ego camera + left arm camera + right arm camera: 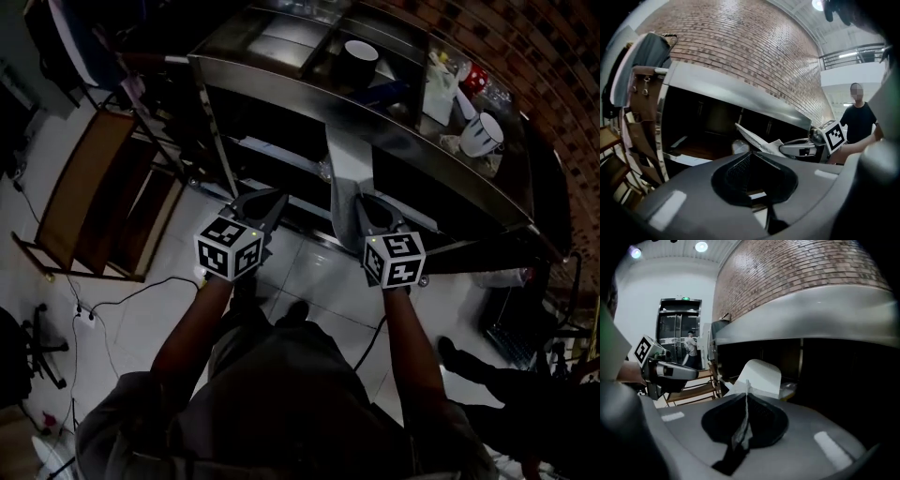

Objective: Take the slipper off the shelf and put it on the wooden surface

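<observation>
A white slipper hangs over the front edge of the metal shelf, between my two grippers. My right gripper is shut on it: in the right gripper view a thin white edge of the slipper is pinched between the closed jaws of the right gripper. My left gripper hovers just left of the slipper, shut with nothing in it. In the left gripper view the left gripper points at the slipper, with the right gripper beyond it.
A black cup and a white mug stand on the shelf's top. A wooden folding rack stands at the left on the tiled floor, with cables near it. A person stands far off to the right.
</observation>
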`<state>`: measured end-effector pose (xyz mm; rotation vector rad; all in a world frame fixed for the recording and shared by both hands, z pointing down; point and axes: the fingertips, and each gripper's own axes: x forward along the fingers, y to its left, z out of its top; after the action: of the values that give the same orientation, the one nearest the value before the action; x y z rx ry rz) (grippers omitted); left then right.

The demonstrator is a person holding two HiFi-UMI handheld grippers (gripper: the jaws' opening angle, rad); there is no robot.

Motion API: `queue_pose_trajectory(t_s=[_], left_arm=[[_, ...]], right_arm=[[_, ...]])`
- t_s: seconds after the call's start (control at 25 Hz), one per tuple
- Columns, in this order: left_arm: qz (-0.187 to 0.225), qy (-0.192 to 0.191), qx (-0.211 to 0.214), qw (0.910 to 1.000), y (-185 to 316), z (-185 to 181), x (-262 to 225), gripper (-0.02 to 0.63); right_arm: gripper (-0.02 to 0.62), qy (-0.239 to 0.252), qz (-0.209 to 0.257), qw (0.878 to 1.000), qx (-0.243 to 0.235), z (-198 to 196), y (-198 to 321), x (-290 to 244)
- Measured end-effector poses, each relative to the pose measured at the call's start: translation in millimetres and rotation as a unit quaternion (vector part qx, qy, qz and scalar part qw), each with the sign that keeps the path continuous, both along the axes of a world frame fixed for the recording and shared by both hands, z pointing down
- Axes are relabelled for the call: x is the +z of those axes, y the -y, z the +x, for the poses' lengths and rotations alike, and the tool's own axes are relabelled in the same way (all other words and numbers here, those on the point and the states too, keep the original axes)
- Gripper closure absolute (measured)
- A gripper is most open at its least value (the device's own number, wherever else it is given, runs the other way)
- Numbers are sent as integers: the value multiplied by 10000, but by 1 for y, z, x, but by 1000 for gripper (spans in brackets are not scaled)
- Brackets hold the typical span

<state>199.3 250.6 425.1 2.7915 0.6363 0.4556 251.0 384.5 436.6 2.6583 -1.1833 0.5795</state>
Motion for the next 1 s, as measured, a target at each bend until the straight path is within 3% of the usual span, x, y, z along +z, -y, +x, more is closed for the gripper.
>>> queue_pose_trajectory(t_s=[0.2, 0.4, 0.72, 1.0], left_arm=[[0, 65, -738, 9973, 73, -31, 6, 601], [-31, 80, -1536, 9881, 154, -71, 8, 601], [-118, 91, -2788, 9602, 291, -141, 17, 601], [-166, 50, -3497, 9367, 412, -188, 29, 601]], right_arm=[[589, 33, 6, 9948, -1023, -38, 96, 5], [589, 151, -97, 9781, -2073, -86, 190, 18], [589, 110, -187, 9395, -3418, -138, 349, 25], [588, -47, -158, 9150, -4032, -161, 495, 26]])
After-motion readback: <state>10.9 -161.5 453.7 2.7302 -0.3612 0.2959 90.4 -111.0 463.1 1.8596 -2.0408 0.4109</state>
